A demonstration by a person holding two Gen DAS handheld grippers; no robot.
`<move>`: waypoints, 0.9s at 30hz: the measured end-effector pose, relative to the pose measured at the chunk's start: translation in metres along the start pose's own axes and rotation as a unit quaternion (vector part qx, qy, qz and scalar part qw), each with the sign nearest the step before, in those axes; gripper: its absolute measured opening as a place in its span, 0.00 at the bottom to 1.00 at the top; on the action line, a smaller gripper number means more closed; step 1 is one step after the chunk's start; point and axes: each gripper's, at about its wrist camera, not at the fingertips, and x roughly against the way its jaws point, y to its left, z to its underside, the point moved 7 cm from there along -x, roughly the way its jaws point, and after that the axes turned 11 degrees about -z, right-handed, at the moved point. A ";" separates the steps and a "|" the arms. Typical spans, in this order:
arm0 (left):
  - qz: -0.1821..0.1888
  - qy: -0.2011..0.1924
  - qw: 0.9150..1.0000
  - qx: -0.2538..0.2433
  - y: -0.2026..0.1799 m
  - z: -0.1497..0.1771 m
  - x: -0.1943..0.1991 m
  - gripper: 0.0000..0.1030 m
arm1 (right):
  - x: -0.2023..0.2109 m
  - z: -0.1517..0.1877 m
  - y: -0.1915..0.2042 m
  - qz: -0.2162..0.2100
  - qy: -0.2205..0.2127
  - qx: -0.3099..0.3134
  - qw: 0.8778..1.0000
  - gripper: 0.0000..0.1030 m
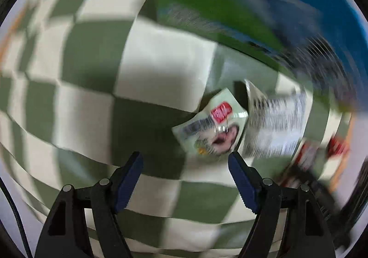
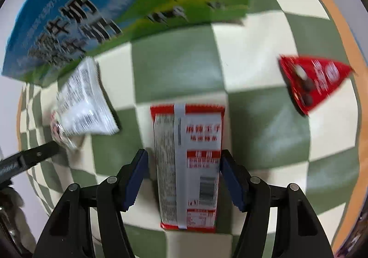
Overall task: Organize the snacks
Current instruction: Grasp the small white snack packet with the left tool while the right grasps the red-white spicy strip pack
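In the right wrist view a long red-and-white snack packet (image 2: 186, 166) lies back side up on the green-and-cream checked cloth (image 2: 174, 67). My right gripper (image 2: 184, 157) straddles it from above. The right pad sits at the packet's edge and a narrow gap shows at the left pad, so the jaws stand open. In the blurred left wrist view my left gripper (image 1: 185, 159) is open over the cloth (image 1: 92, 74) with nothing between its fingers. A pale green packet (image 1: 211, 124) lies just beyond its right fingertip, next to a white printed packet (image 1: 276, 124).
A large blue-and-green carton (image 2: 115, 12) stands at the back, also the carton (image 1: 230, 5) in the left view. A red triangular packet (image 2: 315, 83) lies at the right. The white packet (image 2: 82, 101) lies at the left, with the other gripper's finger (image 2: 30, 157) near it.
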 end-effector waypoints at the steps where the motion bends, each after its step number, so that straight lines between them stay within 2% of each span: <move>1: 0.020 0.011 0.999 0.024 0.000 -0.003 -0.005 0.73 | 0.000 -0.002 0.002 0.000 -0.001 0.001 1.000 0.65; 3: 0.048 0.024 0.996 0.074 0.001 -0.007 -0.013 0.73 | -0.001 -0.003 0.004 0.002 -0.002 0.004 1.000 0.65; 5: 0.042 0.012 0.994 0.099 0.002 -0.011 -0.017 0.71 | -0.002 -0.001 0.006 0.007 -0.001 0.012 1.000 0.65; 6: 0.035 0.000 0.994 0.101 0.001 -0.012 -0.016 0.64 | -0.004 0.000 0.011 0.009 0.000 0.015 1.000 0.65; 7: 0.025 -0.014 0.995 0.093 0.001 -0.013 -0.015 0.53 | -0.004 0.002 0.011 0.012 0.002 0.019 1.000 0.65; 10: -0.002 -0.037 0.998 0.049 -0.002 -0.007 -0.011 0.53 | -0.013 0.020 0.021 0.021 0.014 0.038 0.999 0.62; 13: -0.052 -0.058 0.997 -0.010 -0.001 0.014 -0.012 0.53 | -0.019 0.035 0.026 0.023 0.033 0.057 0.998 0.59; 15: -0.076 -0.054 0.995 -0.046 0.004 0.038 -0.019 0.53 | -0.019 0.051 0.025 0.022 0.047 0.064 0.997 0.59; 18: -0.090 -0.040 0.992 -0.077 0.013 0.072 -0.030 0.53 | -0.019 0.068 0.026 0.023 0.065 0.077 0.995 0.59; 22: -0.070 -0.017 0.994 -0.076 0.021 0.094 -0.046 0.54 | -0.022 0.090 0.027 0.026 0.079 0.088 0.993 0.60; 23: -0.060 -0.011 0.996 -0.066 0.023 0.092 -0.049 0.57 | -0.023 0.094 0.026 0.024 0.081 0.085 0.993 0.61; 25: -0.025 0.001 0.999 -0.040 0.026 0.092 -0.054 0.70 | -0.028 0.099 0.024 0.022 0.085 0.082 0.993 0.63; 27: -0.009 0.005 1.000 -0.020 0.029 0.093 -0.055 0.70 | -0.027 0.109 0.016 0.022 0.084 0.075 0.993 0.65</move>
